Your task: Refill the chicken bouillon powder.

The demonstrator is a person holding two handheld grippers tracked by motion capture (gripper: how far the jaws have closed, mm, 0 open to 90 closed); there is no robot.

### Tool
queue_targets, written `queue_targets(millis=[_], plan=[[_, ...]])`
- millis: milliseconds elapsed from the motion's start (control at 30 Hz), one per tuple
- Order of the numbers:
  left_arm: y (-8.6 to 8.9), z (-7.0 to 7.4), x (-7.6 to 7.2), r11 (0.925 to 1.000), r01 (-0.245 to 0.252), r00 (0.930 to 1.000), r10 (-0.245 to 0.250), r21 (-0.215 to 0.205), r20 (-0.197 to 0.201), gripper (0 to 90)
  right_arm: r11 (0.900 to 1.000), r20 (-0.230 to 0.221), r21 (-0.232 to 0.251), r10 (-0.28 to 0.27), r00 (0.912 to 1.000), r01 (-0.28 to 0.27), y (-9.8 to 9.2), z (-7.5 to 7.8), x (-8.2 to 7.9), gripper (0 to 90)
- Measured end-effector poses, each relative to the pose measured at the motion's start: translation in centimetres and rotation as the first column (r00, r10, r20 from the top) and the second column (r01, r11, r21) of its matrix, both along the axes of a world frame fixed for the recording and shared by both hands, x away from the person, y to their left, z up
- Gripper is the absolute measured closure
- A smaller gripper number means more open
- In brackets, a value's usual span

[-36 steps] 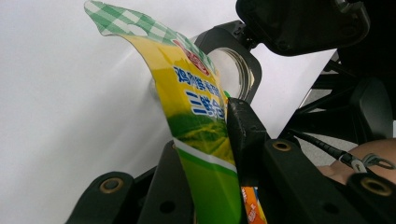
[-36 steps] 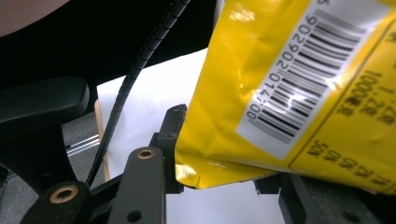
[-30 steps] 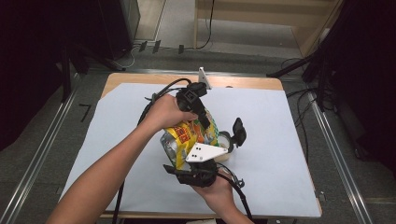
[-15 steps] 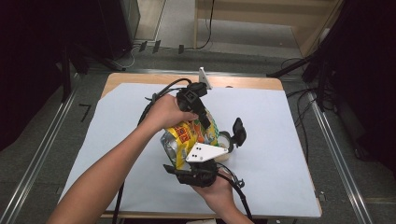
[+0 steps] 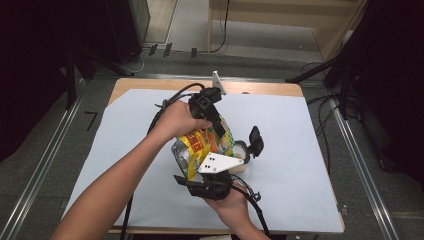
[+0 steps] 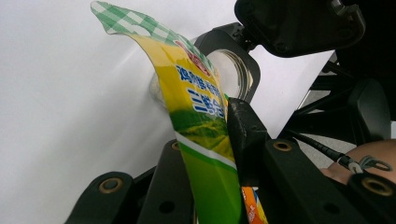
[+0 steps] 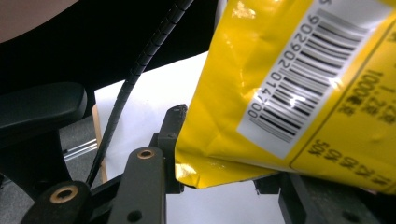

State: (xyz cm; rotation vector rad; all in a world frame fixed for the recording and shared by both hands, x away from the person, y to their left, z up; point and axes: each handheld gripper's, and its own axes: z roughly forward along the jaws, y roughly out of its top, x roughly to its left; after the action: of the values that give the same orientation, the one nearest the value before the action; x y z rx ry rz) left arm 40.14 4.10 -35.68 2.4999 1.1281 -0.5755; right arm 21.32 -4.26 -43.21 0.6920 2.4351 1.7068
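A yellow and green snack bag (image 5: 202, 142) is held up over the middle of the white sheet, between both grippers. My left gripper (image 5: 215, 122) comes in from the far side and is shut on the bag's green checked upper edge. Its jaws pinch the bag (image 6: 196, 102) flat in the left gripper view (image 6: 210, 126). My right gripper (image 5: 220, 152), under its grey plate, is shut on the bag's lower end from the near side. The barcode side of the bag (image 7: 289, 84) lies between the right gripper's jaws (image 7: 224, 154), hiding most of the right jaw.
A clear round container (image 5: 241, 149) sits just right of the bag, partly hidden; it shows behind the bag (image 6: 229, 70) in the left gripper view. The white sheet (image 5: 300, 150) covers a wooden table (image 5: 260, 87). Cables trail from both grippers. Metal rails run along both table sides.
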Motion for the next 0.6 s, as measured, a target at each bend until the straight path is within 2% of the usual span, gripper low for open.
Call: queue_targets(millis=[600], plan=[[-0.11,0.05,-0.06,1.0,-0.007,1.0,0.007,-0.003,-0.002,80.9,1.0,0.0,-0.001,-0.002,1.0,0.002,0.01,0.04,-0.01,64.1]])
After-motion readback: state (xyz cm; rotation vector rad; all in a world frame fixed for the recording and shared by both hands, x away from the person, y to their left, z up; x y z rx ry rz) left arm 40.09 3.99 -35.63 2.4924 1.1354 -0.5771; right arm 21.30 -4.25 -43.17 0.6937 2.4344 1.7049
